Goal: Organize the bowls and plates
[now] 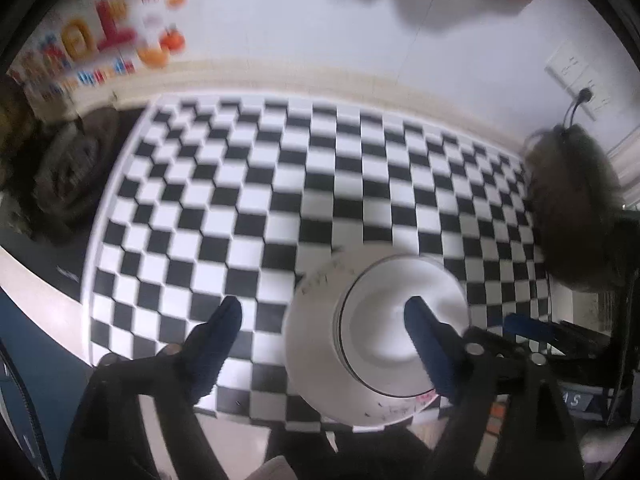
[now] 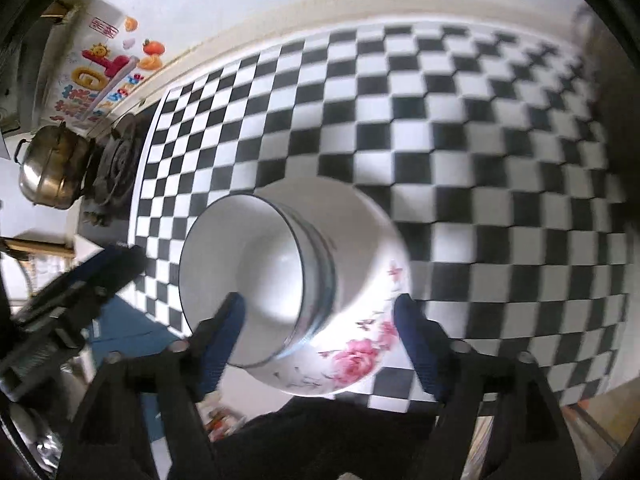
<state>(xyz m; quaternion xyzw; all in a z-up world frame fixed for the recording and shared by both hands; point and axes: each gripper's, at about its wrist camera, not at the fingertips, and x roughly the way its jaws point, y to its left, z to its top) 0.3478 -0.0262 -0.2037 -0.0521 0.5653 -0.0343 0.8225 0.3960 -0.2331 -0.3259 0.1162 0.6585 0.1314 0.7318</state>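
Two white bowls are stacked on the checkered tabletop. In the right wrist view a smaller white bowl (image 2: 256, 280) with a dark rim line sits inside a larger white bowl (image 2: 360, 344) with pink flowers. My right gripper (image 2: 318, 312) is open, its fingers spread on either side of the stack. In the left wrist view the small bowl (image 1: 384, 320) sits in the flowered bowl (image 1: 316, 344) under the right finger (image 1: 428, 336) of my open left gripper (image 1: 322, 318). The left gripper also shows at the left edge of the right wrist view (image 2: 100, 276).
A checkered black-and-white mat (image 1: 280, 184) covers the table. A gas stove burner (image 2: 120, 160) and a steel pot (image 2: 52, 168) stand at the left. A dark furry object (image 1: 572, 208) lies at the right, below a wall socket (image 1: 576, 76).
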